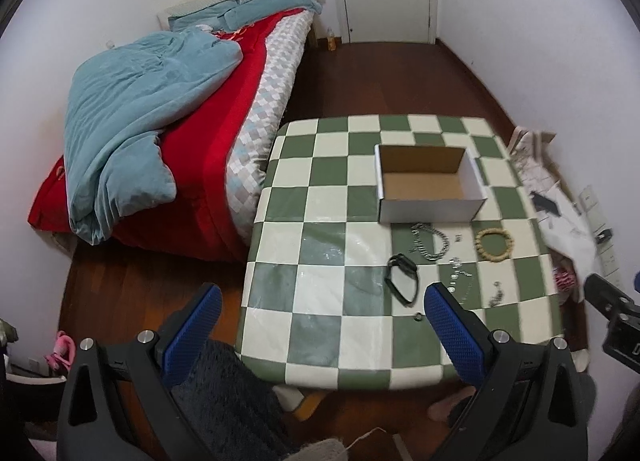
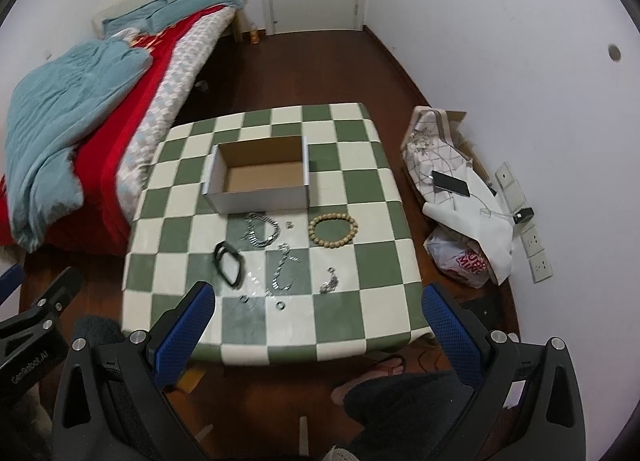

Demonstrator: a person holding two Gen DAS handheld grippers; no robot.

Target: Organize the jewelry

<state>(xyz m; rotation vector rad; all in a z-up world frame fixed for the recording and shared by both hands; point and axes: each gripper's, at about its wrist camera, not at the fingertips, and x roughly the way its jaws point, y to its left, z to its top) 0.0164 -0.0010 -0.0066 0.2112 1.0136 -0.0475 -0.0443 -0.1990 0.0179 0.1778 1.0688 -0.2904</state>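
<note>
Near bracelet [image 2: 333, 230], blurred chains [image 2: 285, 272].

Support: checkered table [image 2: 360, 189] | On it: open cardboard box [image 2: 260, 177], beaded bracelet [image 2: 333, 230], black band [image 2: 229, 263], silver chains [image 2: 262, 233], small rings [image 2: 280, 305] | Box: behind jewelry

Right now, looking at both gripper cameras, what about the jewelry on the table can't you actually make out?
- Silver chains: motion blur in both views; how many separate pieces cannot be told.
- Tiny piece between the chains and the bead bracelet: too small in both views to identify.
- Small rings near the table's front edge: sharp enough only in the right wrist view, still too small for detail.
- Box: its near wall hides part of the floor inside.
</note>
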